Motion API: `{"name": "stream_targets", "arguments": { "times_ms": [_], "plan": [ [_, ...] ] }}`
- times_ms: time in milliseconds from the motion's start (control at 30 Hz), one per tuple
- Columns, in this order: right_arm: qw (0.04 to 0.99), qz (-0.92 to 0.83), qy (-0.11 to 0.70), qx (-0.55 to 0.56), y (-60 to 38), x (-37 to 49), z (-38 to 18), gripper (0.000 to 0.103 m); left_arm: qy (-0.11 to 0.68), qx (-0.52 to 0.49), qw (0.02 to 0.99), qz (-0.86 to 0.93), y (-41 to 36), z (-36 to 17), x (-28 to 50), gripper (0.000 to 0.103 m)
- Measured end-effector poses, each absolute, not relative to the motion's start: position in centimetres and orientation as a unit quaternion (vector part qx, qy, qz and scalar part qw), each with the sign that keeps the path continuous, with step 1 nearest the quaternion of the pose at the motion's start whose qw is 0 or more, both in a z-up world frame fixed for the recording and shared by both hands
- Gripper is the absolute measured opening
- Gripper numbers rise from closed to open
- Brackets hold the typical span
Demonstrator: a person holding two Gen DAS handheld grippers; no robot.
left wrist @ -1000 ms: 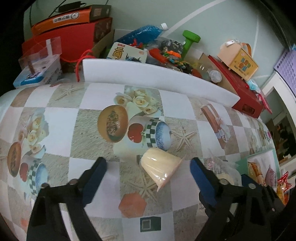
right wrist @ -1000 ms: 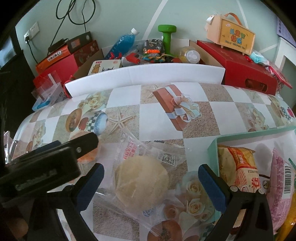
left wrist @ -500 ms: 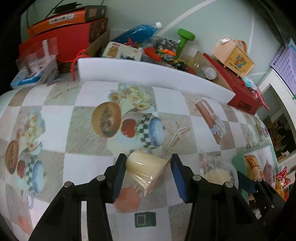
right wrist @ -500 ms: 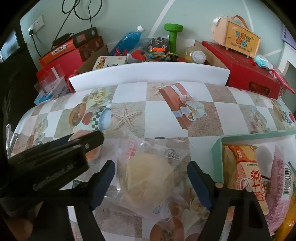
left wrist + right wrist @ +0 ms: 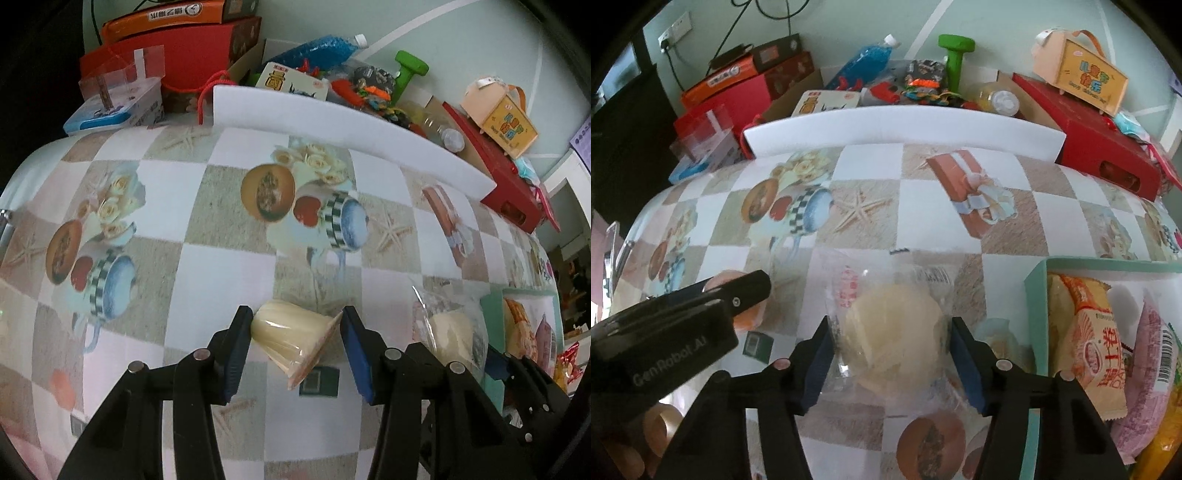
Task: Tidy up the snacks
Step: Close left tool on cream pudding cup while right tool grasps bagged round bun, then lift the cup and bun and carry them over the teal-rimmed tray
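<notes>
My left gripper (image 5: 295, 332) is clamping a pale jelly cup (image 5: 291, 332) lying on its side on the patterned tablecloth (image 5: 221, 206), blue pads touching both of its ends. Just to its right, a bagged round pastry (image 5: 448, 332) is sitting between the other gripper's fingers, beside the teal tray (image 5: 491, 310) holding packaged snacks.

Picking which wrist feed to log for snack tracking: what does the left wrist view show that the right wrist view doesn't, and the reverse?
Left only: the jelly cup lying on its side between the left gripper pads, which press on it.
Right only: the wall socket, and the right gripper closing around the bun.
Both: the bagged bun, the green tray of snack packs, the white foam strip and the green dumbbell.
</notes>
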State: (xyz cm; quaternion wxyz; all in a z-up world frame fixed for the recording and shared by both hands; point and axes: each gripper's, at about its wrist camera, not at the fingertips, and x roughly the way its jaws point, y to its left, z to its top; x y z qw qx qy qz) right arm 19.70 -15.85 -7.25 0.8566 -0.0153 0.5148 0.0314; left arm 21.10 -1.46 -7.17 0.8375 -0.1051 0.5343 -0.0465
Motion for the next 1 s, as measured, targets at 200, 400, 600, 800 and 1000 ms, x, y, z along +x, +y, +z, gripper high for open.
{"name": "stream_targets", "arguments": {
  "times_ms": [200, 400, 600, 800, 1000],
  "plan": [
    [0.846, 0.041, 0.532, -0.014, -15.9, 19.1, -7.8, 0.058, 0.547, -0.105, 0.829, -0.041, -1.4, -7.1, 19.8, 0.05],
    [0.842, 0.054, 0.537, -0.004, -15.9, 18.0, -7.5, 0.056, 0.554, -0.114, 0.824, -0.024, -0.3, -6.7, 18.2, 0.05],
    [0.854, 0.06, 0.517, 0.008, -16.0, 16.0, -5.0, 0.056, 0.542, -0.131, 0.83, -0.012, 1.2, -4.9, 16.2, 0.05],
    [0.87, 0.048, 0.49, 0.023, -17.0, 12.9, -2.2, 0.056, 0.516, -0.135, 0.846, -0.018, 1.0, -2.0, 14.0, 0.05],
    [0.88, 0.027, 0.472, 0.04, -19.5, 10.6, -0.3, 0.056, 0.486, -0.125, 0.864, -0.052, -1.5, 1.0, 13.1, 0.05]
  ]
}}
